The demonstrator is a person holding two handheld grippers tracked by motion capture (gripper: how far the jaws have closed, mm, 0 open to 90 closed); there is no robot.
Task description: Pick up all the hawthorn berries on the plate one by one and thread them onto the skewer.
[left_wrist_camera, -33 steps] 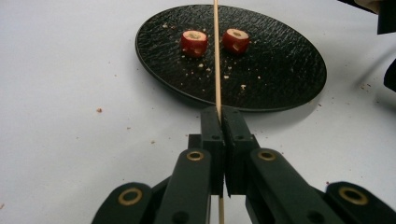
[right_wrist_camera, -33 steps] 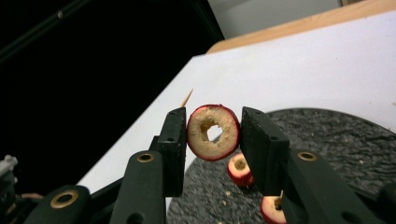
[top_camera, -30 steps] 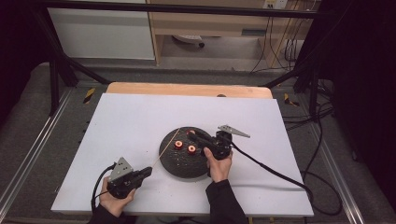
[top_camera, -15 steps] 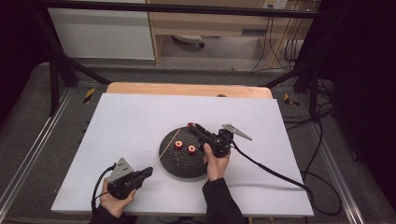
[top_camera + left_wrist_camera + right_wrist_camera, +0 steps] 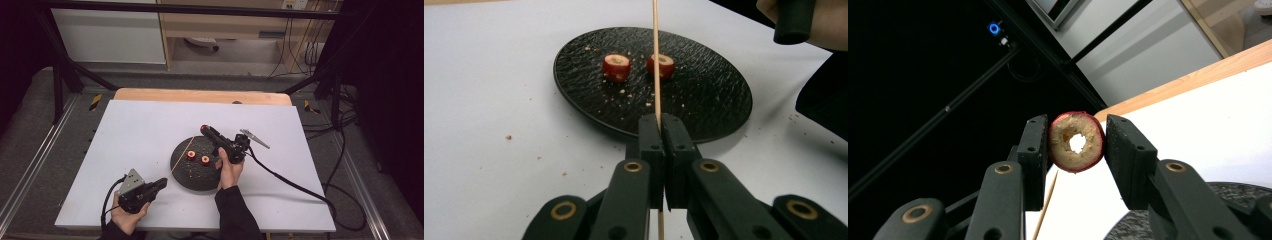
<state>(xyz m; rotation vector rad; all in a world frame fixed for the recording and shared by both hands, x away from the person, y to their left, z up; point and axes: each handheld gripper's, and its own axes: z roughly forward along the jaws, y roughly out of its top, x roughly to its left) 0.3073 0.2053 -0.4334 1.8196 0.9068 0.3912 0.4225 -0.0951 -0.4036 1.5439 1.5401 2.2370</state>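
Observation:
A black round plate [image 5: 197,175] lies mid-table with two red fruit slices [image 5: 191,155] [image 5: 205,160] on it. My left gripper [image 5: 162,183] rests low at the plate's near-left edge, shut on a thin wooden skewer [image 5: 181,157] that slants out over the plate. In the left gripper view the skewer [image 5: 656,60] runs from the left gripper [image 5: 658,120] past both slices [image 5: 616,67] [image 5: 663,66]. My right gripper [image 5: 204,129] hovers above the plate's far side, shut on a third red slice [image 5: 1065,150] with a hole through its middle, pinched at the right gripper [image 5: 1077,122].
White table sheet [image 5: 130,130] surrounds the plate, with crumbs scattered near it. A wooden strip [image 5: 200,95] borders the far edge. The right gripper's cable [image 5: 290,182] trails across the table to the right. Black frame bars and cables stand beyond the table.
The right gripper's tip has lifted up and away from the plate with the slice still in it. The left gripper and skewer have stayed put.

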